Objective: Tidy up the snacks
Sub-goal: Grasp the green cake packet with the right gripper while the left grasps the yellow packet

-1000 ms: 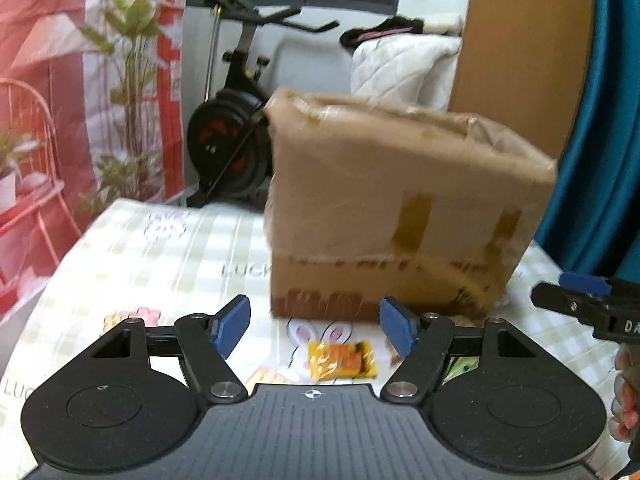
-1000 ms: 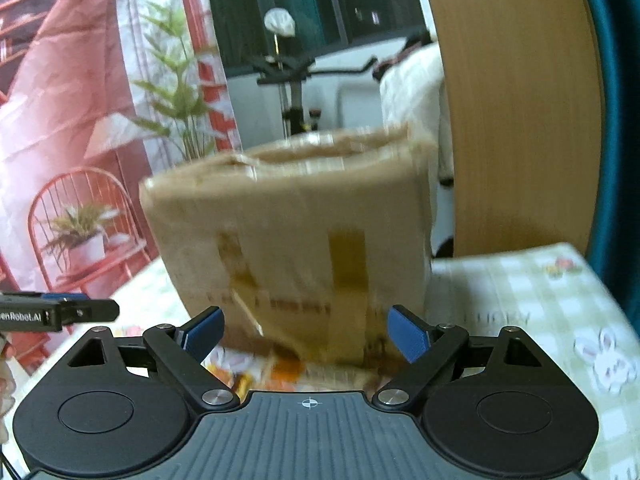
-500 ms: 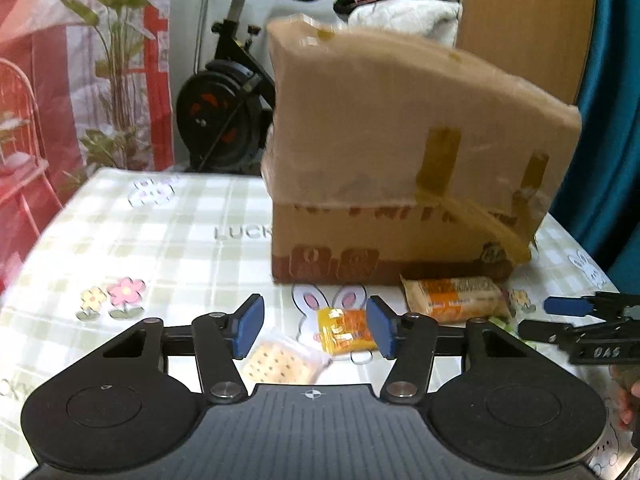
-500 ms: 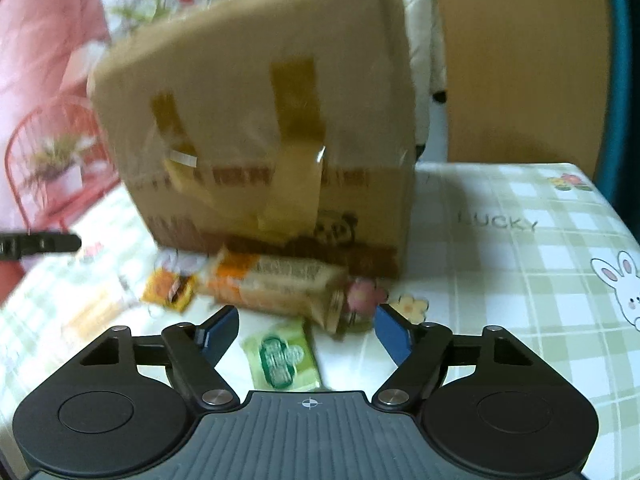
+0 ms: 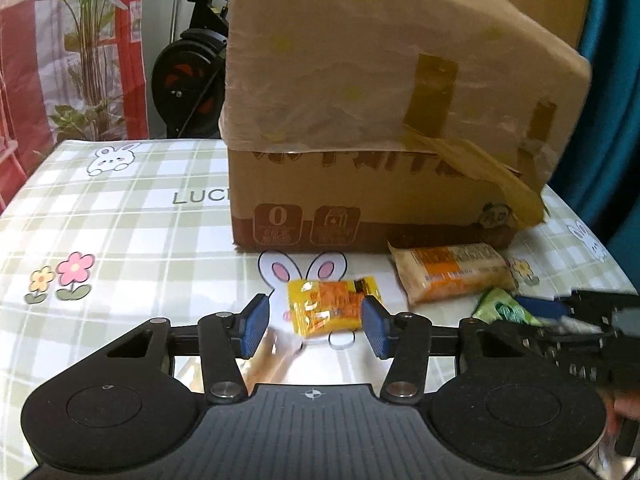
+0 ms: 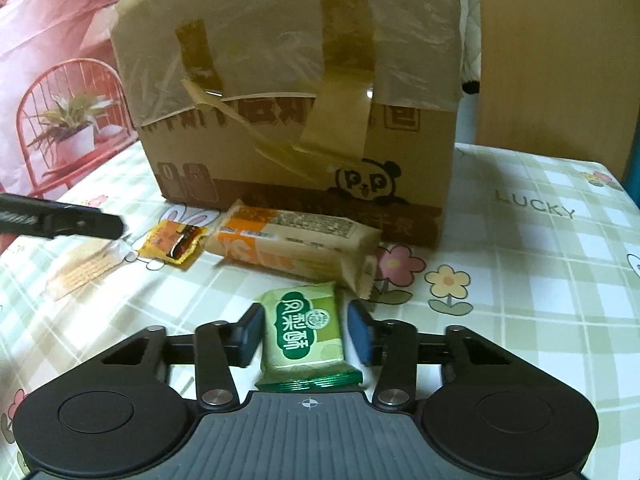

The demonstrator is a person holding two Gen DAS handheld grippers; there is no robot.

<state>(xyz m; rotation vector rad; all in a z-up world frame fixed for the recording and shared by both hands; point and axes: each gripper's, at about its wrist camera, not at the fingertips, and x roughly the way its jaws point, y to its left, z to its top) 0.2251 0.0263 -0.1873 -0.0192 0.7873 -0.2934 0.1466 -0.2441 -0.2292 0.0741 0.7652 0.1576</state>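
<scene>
Checked tablecloth fills the left wrist view, where the left gripper stands parted around a yellow snack packet lying before a taped cardboard box. From the right wrist view, the right gripper brackets a green snack packet without touching it, its fingers apart, just beside a long orange wrapper near the box.

Cardboard box walls off the far side
Bare tablecloth lies open left; snack packets crowd the box's foot
</scene>
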